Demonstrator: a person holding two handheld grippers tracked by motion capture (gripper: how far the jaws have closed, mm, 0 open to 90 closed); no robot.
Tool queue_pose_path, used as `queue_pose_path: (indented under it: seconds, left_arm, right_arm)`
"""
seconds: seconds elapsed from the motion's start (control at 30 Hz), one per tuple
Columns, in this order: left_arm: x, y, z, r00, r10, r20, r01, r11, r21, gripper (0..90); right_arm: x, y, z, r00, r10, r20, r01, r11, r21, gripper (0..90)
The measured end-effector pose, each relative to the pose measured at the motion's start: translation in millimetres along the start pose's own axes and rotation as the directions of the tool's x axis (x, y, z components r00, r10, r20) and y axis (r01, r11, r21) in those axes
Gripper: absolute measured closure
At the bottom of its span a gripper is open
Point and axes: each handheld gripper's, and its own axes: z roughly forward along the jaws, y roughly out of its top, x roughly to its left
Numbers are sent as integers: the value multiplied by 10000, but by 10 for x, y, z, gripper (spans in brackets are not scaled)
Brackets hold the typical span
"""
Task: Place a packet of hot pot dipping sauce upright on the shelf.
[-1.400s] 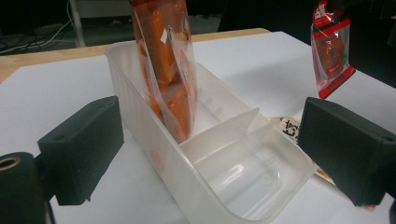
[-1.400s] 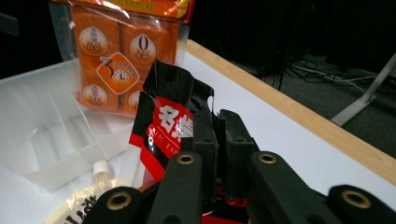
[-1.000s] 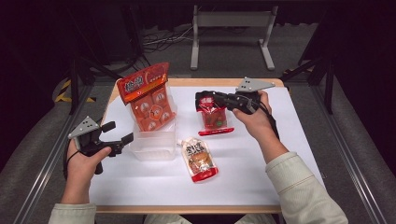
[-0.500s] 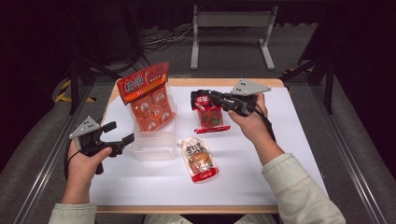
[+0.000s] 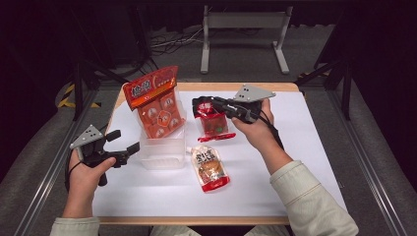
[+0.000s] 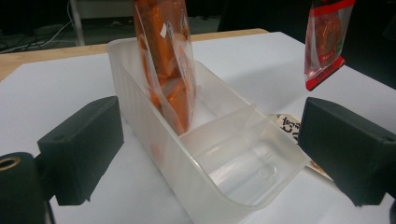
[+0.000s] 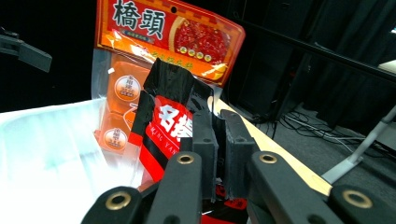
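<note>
A clear plastic bin stands left of the table's middle, with a tall orange snack packet upright in its far compartment. My right gripper is shut on the top edge of a red and black pouch, which hangs off the table just right of the bin. My left gripper stands open at the bin's near left end, its jaws on either side of that end without touching it. The bin's near compartment holds nothing.
A second pouch with an orange picture lies flat in front of the bin's right side. White paper covers the wooden table. A metal stand and cables sit on the dark floor behind.
My right gripper has carried the red pouch a little to the left, closer to the bin and the orange packet. The left gripper has stayed where it was.
</note>
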Motion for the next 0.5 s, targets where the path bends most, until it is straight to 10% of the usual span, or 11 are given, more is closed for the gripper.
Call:
queue_pose_path:
  seconds: [0.5]
  left_arm:
    - [-20,-57,-103,9998,-110,-149,110,9999,-33,80]
  right_arm:
    - [190,150,253,9994,35,-349,-35,10000,-3,858]
